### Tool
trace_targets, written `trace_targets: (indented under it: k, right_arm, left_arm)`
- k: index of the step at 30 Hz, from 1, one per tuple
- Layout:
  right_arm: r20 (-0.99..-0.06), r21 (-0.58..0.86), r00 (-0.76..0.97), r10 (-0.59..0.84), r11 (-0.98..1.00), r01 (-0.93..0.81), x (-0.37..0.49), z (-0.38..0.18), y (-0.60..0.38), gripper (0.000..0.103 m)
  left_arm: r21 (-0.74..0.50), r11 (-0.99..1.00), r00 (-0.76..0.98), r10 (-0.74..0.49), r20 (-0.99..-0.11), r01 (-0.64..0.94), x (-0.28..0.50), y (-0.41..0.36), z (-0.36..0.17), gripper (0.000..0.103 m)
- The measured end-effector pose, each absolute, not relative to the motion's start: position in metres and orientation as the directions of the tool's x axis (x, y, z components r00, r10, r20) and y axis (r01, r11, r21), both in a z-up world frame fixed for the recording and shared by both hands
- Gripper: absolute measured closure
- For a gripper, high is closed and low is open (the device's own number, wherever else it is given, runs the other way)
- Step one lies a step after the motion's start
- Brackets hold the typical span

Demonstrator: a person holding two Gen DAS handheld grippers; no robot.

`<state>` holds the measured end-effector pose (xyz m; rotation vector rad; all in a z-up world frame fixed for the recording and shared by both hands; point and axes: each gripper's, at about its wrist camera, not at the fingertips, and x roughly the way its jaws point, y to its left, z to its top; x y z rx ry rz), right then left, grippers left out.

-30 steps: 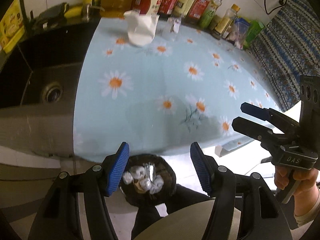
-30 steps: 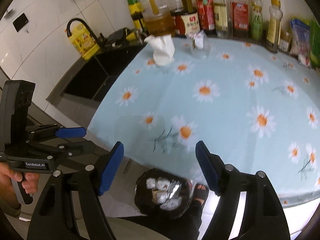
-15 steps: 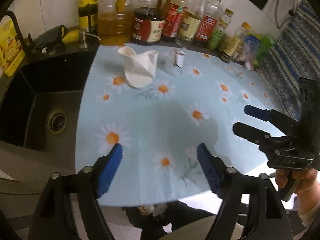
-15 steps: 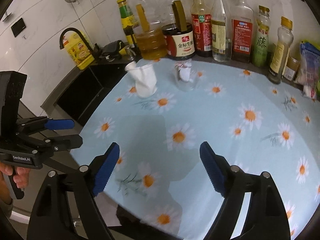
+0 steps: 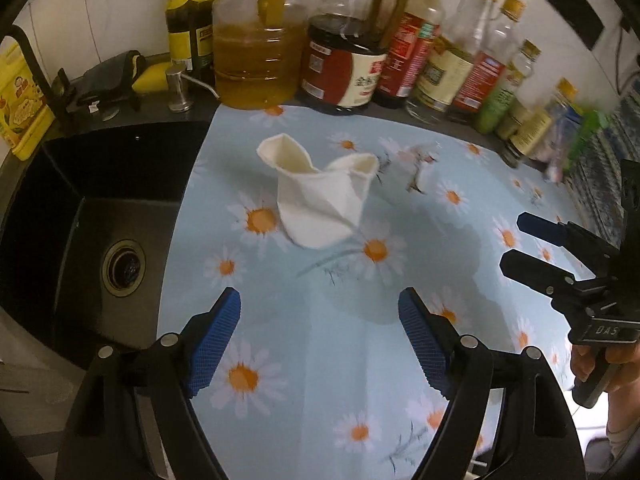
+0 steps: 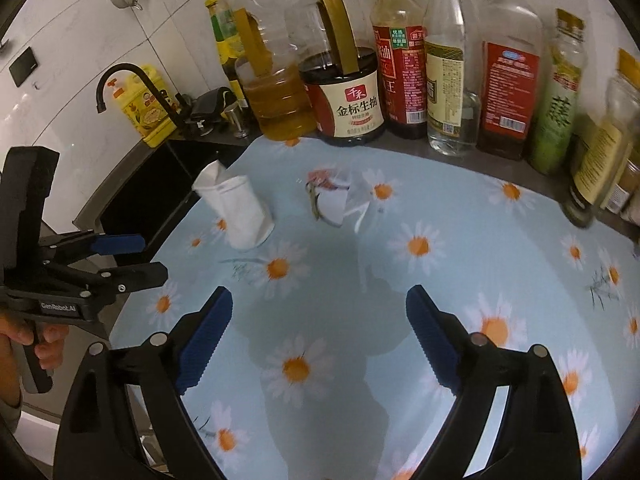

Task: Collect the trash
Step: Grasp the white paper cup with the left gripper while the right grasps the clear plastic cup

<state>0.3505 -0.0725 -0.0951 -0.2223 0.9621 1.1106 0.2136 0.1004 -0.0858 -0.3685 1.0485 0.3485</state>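
A: So, left view: how does the paper cup (image 5: pixel 320 200) lie?

B: On its side on the daisy cloth (image 5: pixel 320 360), crushed white paper, mouth toward the bottles, well ahead of the left gripper (image 5: pixel 319 338), jaws wide and empty.

A: Right view?

B: Cup (image 6: pixel 240 212) up-left of the right gripper (image 6: pixel 319 338), whose empty jaws are opening; clear wrapper (image 6: pixel 334 200) ahead.
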Motion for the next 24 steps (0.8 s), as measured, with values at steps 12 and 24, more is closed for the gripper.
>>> trace_targets:
  k: [12, 24]
  right_arm:
    - [-0.761, 0.298, 0.037, 0.648, 0.399, -0.867, 0.395, -0.116, -0.026, 0.015]
    - [-0.77, 0.301, -0.012, 0.638, 0.347, -0.888, 0.415, -0.135, 0.003, 0.015]
  left_arm:
    - [-0.142, 0.87, 0.46, 0.106, -0.882, -0.473, 0.255, 0.118, -0.098, 0.024]
    - [-0.115, 0.865, 0.444, 0.133, -0.886, -0.489, 0.284, 0.126, -0.112, 0.024]
